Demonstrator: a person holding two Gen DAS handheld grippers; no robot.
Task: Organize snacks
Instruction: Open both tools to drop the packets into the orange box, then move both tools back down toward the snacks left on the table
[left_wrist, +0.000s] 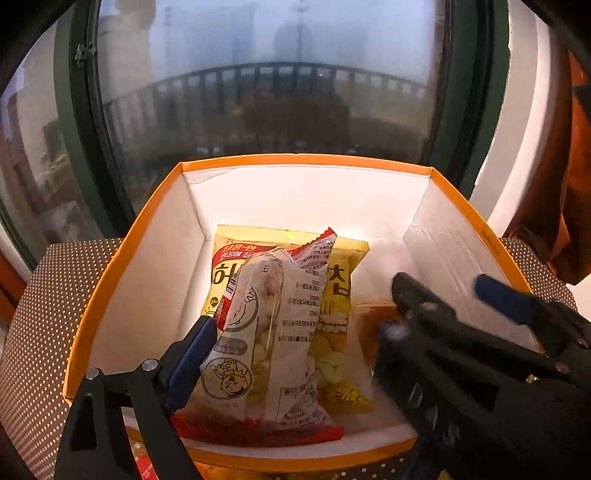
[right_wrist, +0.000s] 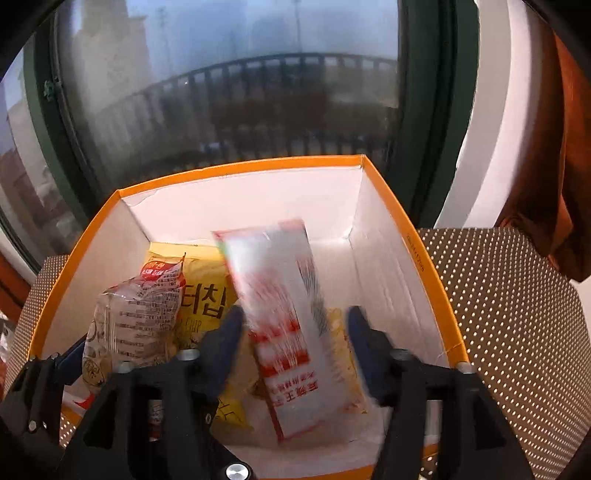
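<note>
Orange-rimmed box (left_wrist: 122, 236) is sitting on a dotted mat; left wrist view: left gripper (left_wrist: 295, 332) standing apart around a clear snack bag (left_wrist: 273, 343) lying on a yellow chip bag (left_wrist: 340, 295). Right wrist view: right gripper (right_wrist: 293, 325), jaws apart, is flanking a blurred red-and-white packet (right_wrist: 291, 325) inside the box.

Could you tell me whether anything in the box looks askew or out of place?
Yes. The red-and-white packet between the open right tongs is tilted and motion-blurred, not lying flat in the box. The clear snack bag also leans at an angle across the yellow chip bag instead of beside it.
</note>
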